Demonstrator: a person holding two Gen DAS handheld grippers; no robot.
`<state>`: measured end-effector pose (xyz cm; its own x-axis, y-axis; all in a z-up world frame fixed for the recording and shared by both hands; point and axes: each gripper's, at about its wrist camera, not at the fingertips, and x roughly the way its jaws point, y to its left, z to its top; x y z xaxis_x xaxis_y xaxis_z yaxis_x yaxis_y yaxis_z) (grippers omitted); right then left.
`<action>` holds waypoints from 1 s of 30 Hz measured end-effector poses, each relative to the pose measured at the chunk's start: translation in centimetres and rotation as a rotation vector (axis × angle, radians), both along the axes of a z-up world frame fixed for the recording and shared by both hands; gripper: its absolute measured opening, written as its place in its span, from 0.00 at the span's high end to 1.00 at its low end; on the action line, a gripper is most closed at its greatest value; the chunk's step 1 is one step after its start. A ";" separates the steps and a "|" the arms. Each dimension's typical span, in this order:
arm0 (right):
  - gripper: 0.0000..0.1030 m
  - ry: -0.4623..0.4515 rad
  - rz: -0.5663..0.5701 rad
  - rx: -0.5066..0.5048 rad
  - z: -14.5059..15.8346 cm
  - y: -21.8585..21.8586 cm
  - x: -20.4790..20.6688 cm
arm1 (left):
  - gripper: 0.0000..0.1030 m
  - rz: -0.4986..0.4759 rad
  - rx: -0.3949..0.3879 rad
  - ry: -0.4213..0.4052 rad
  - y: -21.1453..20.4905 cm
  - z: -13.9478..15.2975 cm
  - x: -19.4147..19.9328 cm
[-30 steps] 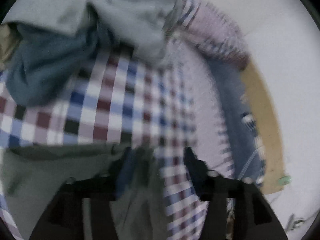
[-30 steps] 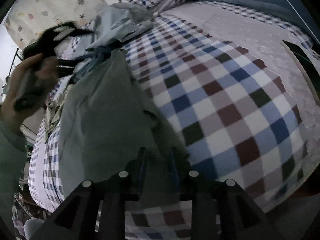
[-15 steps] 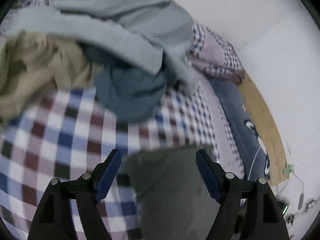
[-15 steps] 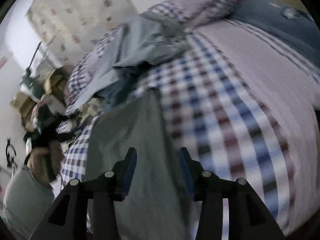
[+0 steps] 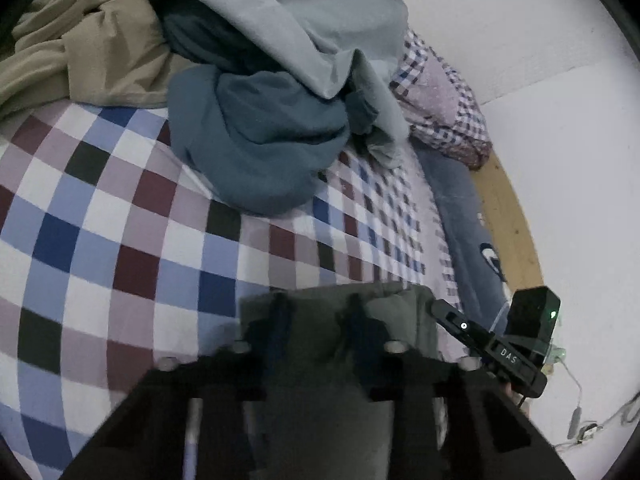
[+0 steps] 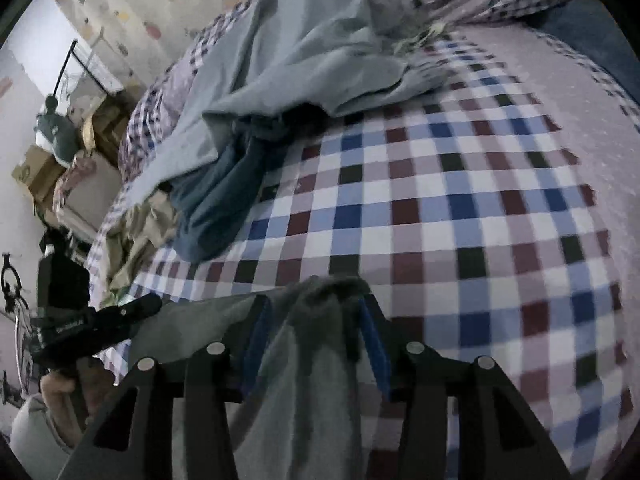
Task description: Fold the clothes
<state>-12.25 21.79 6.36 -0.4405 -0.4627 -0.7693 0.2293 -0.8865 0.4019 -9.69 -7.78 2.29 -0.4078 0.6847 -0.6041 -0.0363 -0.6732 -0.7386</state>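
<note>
Both the left gripper [image 5: 316, 330] and right gripper [image 6: 314, 334] seemingly pinch the grey garment [image 6: 312, 400] (edge between fingers); lift evenly, keeping it taut.

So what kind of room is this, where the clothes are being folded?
Most likely a bedroom: a bed under a checked blue, maroon and white bedspread, a matching checked pillow by the wall, and a pile of unfolded garments.
</note>
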 end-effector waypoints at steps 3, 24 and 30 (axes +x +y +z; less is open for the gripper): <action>0.83 -0.003 0.039 0.052 -1.2 -1.0 -1.0 | 0.95 0.025 -0.008 0.022 -0.4 -0.4 -0.4; 0.53 0.199 -0.011 0.148 3.1 0.5 -0.1 | 0.64 0.331 -0.115 0.146 -6.0 -0.2 2.3; 0.53 0.108 0.110 0.077 4.1 4.5 5.0 | 0.48 0.296 -0.089 0.189 -6.7 1.2 4.2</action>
